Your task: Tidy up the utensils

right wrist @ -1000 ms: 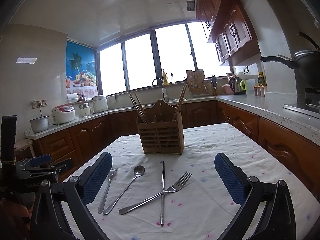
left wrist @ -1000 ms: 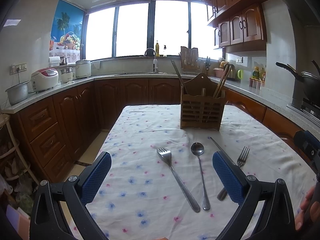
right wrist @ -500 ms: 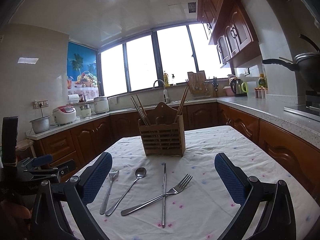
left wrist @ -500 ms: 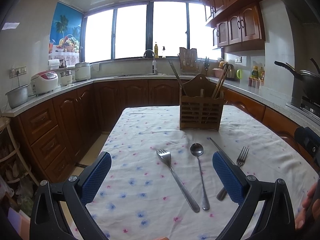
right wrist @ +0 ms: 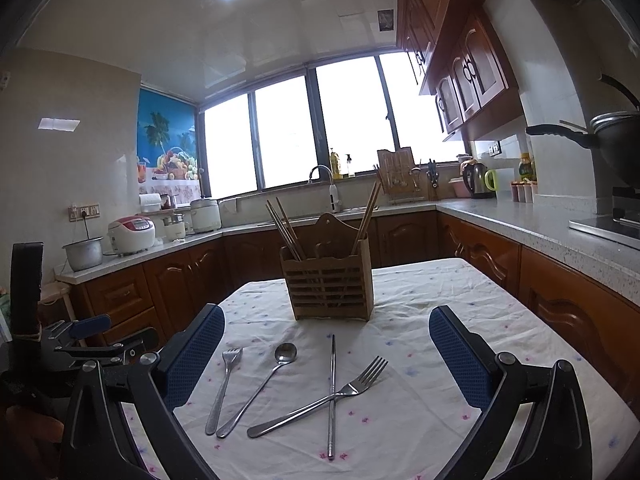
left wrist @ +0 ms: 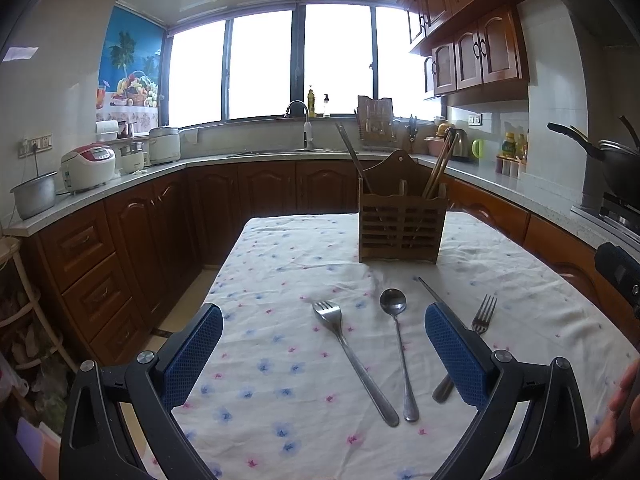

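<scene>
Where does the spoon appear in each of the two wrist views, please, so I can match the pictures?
Left wrist view: the spoon lies right of centre on the tablecloth, between the fork and the right blue pad.
Right wrist view: the spoon lies left of centre, just right of the leftmost fork.
Shared landmark: the wooden utensil holder stands behind it.

No text, label, brand or number can be read in either view; any print on the rice cooker [left wrist: 89, 166] and bottles [left wrist: 311, 97], far beyond the jaws, is too small to read.
</scene>
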Motion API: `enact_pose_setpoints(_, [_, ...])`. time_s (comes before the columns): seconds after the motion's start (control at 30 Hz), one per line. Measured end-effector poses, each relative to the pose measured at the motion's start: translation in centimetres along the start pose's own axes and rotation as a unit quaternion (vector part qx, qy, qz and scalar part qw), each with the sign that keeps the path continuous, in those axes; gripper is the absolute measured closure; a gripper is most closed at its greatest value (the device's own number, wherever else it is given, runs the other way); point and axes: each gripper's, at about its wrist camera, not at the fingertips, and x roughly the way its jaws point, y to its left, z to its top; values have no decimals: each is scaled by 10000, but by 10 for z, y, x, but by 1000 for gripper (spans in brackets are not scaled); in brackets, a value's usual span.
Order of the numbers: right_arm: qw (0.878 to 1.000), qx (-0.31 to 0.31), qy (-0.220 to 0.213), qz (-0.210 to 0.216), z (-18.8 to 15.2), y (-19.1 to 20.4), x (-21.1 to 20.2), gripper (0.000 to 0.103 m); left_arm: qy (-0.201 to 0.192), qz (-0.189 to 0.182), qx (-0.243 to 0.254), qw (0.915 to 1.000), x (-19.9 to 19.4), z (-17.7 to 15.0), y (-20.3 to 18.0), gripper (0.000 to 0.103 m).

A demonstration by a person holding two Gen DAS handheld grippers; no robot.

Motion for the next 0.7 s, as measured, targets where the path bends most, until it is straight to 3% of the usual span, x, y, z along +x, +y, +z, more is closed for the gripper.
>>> enact_pose_setpoints(0.7, [9999, -42, -80, 60, 5, 1, -2, 0, 24, -1, 24, 10000, -1, 0, -4, 1])
